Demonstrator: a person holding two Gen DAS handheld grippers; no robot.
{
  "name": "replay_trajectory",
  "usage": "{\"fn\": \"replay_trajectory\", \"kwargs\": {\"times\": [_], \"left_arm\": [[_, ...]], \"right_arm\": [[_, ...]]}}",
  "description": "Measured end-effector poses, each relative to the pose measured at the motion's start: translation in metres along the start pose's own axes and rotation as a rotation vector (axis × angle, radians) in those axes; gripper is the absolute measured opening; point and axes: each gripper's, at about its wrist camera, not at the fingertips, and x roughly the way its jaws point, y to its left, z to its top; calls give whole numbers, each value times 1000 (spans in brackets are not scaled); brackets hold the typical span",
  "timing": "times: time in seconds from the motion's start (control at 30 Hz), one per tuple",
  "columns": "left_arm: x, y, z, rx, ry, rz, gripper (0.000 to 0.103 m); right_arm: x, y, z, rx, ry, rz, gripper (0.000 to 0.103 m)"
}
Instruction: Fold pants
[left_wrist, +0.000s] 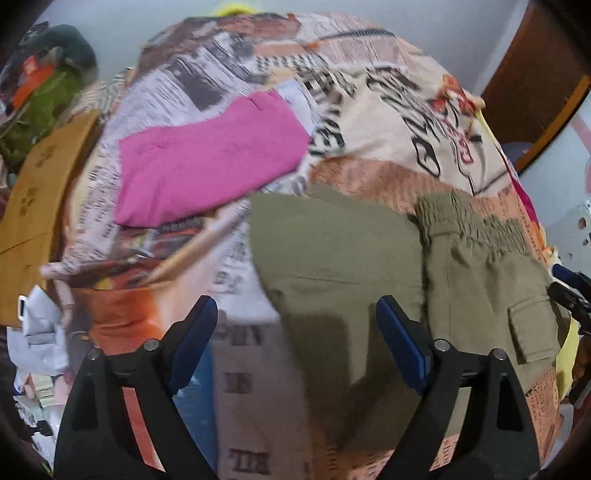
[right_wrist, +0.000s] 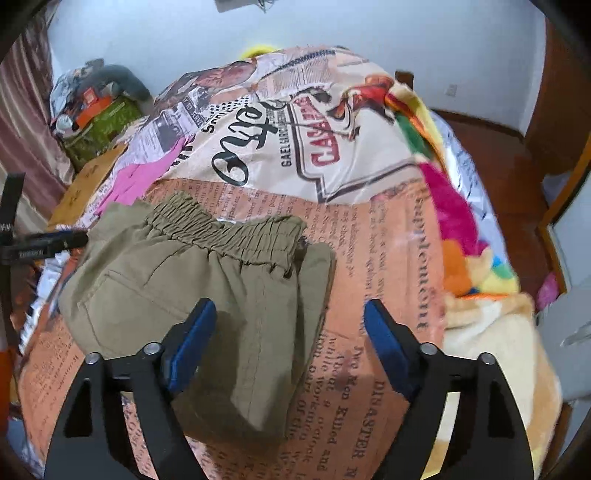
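Olive pants (right_wrist: 207, 280) lay folded into a compact bundle on the newspaper-print bedspread (right_wrist: 388, 258), waistband (right_wrist: 229, 229) on top. Left gripper (left_wrist: 295, 325) and right gripper (right_wrist: 290, 325) hovered over them, jaws wide, holding nothing. Fold looked nearly done; best finish: press edges flat, square the bundle. Pink garment (left_wrist: 207, 158) lay apart.

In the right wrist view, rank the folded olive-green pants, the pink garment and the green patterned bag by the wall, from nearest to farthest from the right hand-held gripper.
1. The folded olive-green pants, directly under the open right hand-held gripper, toward its left finger.
2. The pink garment, beyond the pants, upper left on the newspaper-print bedspread.
3. The green patterned bag, far left by the wall.
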Motion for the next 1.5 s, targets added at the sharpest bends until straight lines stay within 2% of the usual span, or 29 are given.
{"fn": "replay_trajectory", "kwargs": {"times": [0.1, 0.17, 0.3, 0.47, 0.5, 0.6, 0.7, 0.77, 0.83, 0.97, 1.17, 1.4, 1.5], "left_arm": [[17, -5, 1, -10, 48, -10, 88], [22, -2, 1, -42, 52, -34, 89], [33, 5, 6, -99, 82, -118, 89], [38, -6, 9, -89, 85, -157, 89], [37, -8, 10, -79, 81, -157, 87], [36, -17, 14, -57, 72, -147, 76], [35, -20, 17, -72, 71, -148, 60], [32, -23, 18, -73, 63, -143, 43], [27, -29, 18, -57, 42, -110, 33], [16, -39, 18, -17, -2, -38, 17], [-7, -42, 16, 5, -66, -16, 6], [-46, -36, 13, -13, -144, -36, 3], [-64, -34, 12, -5, -182, -18, 3]], "right_arm": [[15, -7, -4, 52, 48, 42, 80], [25, -14, -5, 95, 82, 91, 80], [37, -29, -7, 194, 106, 205, 82], [41, -23, -6, 181, 93, 223, 80], [42, -21, -4, 170, 90, 229, 75], [45, -18, 1, 169, 92, 239, 61], [48, -20, 3, 183, 91, 244, 46], [46, -22, 3, 205, 77, 261, 34], [44, -23, 2, 217, 65, 285, 20], [37, -15, 5, 180, 31, 256, 14], [14, -2, 16, 125, -46, 235, 11], [-12, 19, 30, 55, -131, 230, 10], [-22, 26, 36, 33, -159, 234, 10]]}}
